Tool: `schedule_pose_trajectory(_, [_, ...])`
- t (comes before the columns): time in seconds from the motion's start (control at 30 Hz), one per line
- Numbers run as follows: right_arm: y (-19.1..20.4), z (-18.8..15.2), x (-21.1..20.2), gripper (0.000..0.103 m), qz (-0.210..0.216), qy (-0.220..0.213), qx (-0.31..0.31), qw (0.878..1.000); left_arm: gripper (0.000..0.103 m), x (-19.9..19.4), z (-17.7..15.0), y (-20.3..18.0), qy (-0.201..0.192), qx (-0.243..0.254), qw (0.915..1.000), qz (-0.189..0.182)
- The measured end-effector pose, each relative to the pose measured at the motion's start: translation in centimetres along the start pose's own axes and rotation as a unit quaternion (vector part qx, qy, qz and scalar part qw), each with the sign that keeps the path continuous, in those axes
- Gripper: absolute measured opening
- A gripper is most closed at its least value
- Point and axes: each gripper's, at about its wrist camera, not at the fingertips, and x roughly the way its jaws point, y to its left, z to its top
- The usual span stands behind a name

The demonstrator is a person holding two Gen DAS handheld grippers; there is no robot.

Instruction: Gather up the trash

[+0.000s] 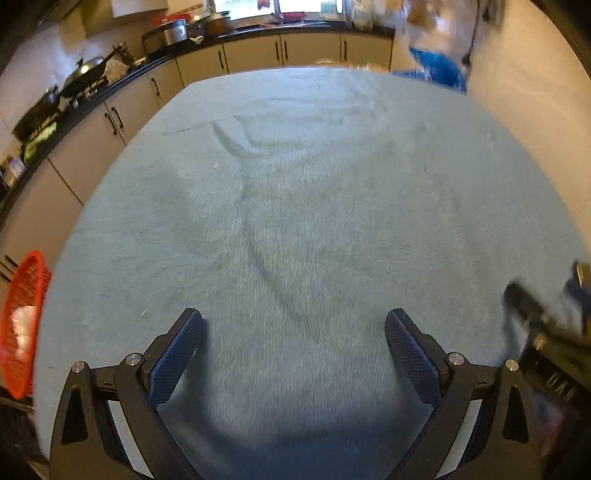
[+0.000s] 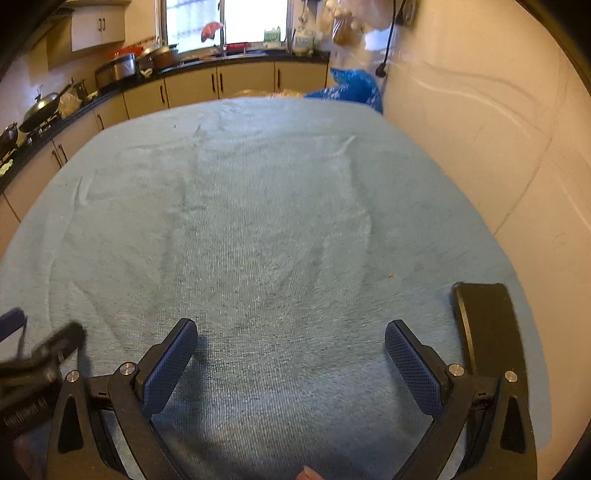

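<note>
Two fisheye views from handheld grippers over a table w/ a light blue cloth (image 1: 295, 221), in a kitchen. Left gripper (image 1: 293, 332): jaws spread wide, nothing between them, blue textured pads (image 1: 177, 354) facing each other above bare cloth. Right gripper (image 2: 290, 339): jaws also spread wide and empty, hovering over the cloth nearer the wall side. Each gripper shows blurred at the edge of the other's view, so they sit side by side, apart. Trash: a red mesh basket (image 1: 22, 325) at the far left edge of the left view, beside the table, holds something white (image 1: 22, 328), crumpled-looking but blurred; can't tell what it is. Cloth itself is wrinkled w/ only tiny specks on it. A flat black object (image 2: 491, 328) lies on the cloth just right of the right gripper, near the table's right edge. At the far right corner of the table, a blue plastic bag (image 2: 351, 86) against a cream wall (image 2: 480, 129). Bkgd: L-shaped counter w/ black top (image 1: 258, 33), beige cabinets w/ dark handles, a wok (image 1: 85, 72) on the left run, metal pots (image 1: 173, 29) near a bright window (image 2: 225, 18). Bags hang by the wall at upper right, blurred.
</note>
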Motion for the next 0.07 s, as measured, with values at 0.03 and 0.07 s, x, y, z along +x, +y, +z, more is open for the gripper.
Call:
schedule_pose_trajectory(0.03, [0.06,0.05,0.22,0.103,0.004,0.004,-0.001,1.0,0.1,0.16,0.05,0.18,-0.007,-0.003,1.0,-0.006])
schedule_pose_trajectory(0.07, [0.08,0.25,0.49,0.103,0.005,0.008,-0.003,1.0,0.101,0.36,0.03,0.3,-0.014,-0.004,0.9998,-0.014])
